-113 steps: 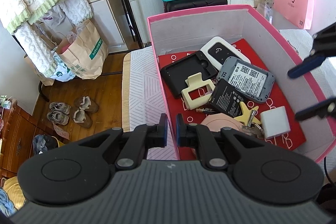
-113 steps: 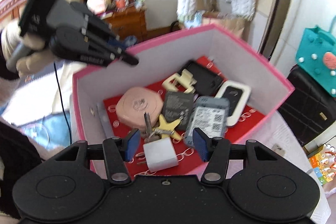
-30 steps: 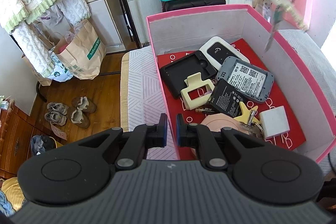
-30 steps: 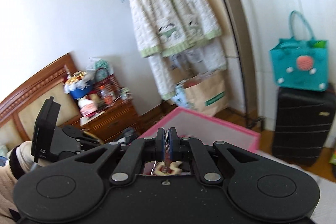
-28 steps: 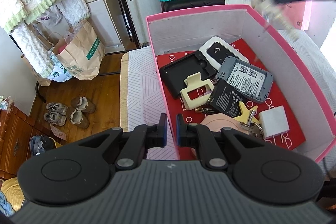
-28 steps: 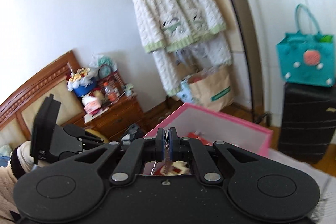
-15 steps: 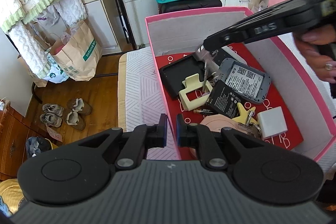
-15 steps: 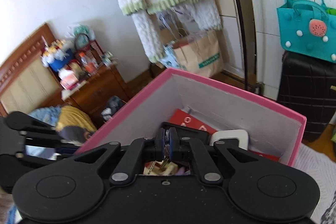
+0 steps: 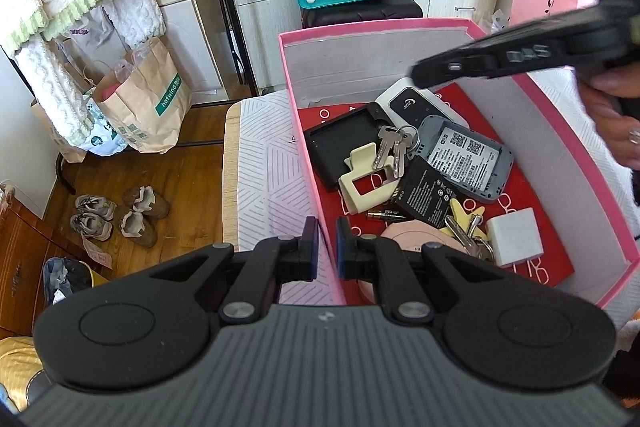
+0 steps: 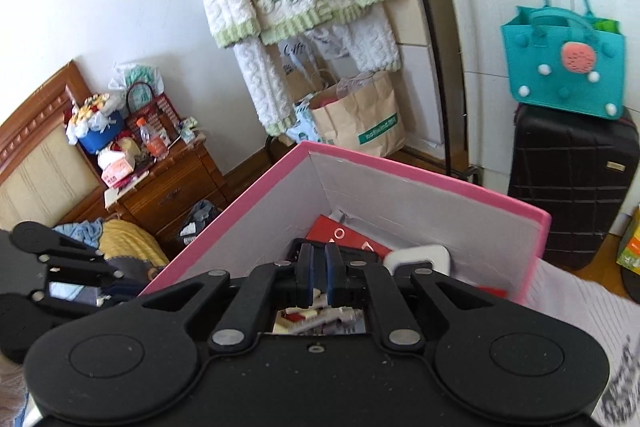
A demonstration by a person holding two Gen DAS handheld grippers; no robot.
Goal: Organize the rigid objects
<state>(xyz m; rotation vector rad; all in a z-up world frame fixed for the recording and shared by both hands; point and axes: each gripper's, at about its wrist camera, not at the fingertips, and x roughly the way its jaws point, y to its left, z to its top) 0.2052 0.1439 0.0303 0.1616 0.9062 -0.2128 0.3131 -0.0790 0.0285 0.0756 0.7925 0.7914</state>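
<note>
Left of the pink box [image 9: 312, 163], outside its near-left wall, I have my left gripper [image 9: 323, 242] pinching that wall: one finger sits outside the box, the other inside, with only a narrow gap between them and the pink edge running through it. Inside the box, against that left wall, lies a black case [image 9: 344, 147], and a cream clip [image 9: 362, 183] rests just beside it. A bunch of keys [image 9: 394, 147] lies loose across the clip and the case, touching neither gripper. Further right in the box sit a white router [image 9: 412, 105], a grey device with a label [image 9: 466, 157], a black battery [image 9: 426, 195] and a white charger block [image 9: 516, 237]. Above the box's far right part I hold my right gripper [image 10: 318, 277]; its fingers are a small gap apart with nothing between them.
</note>
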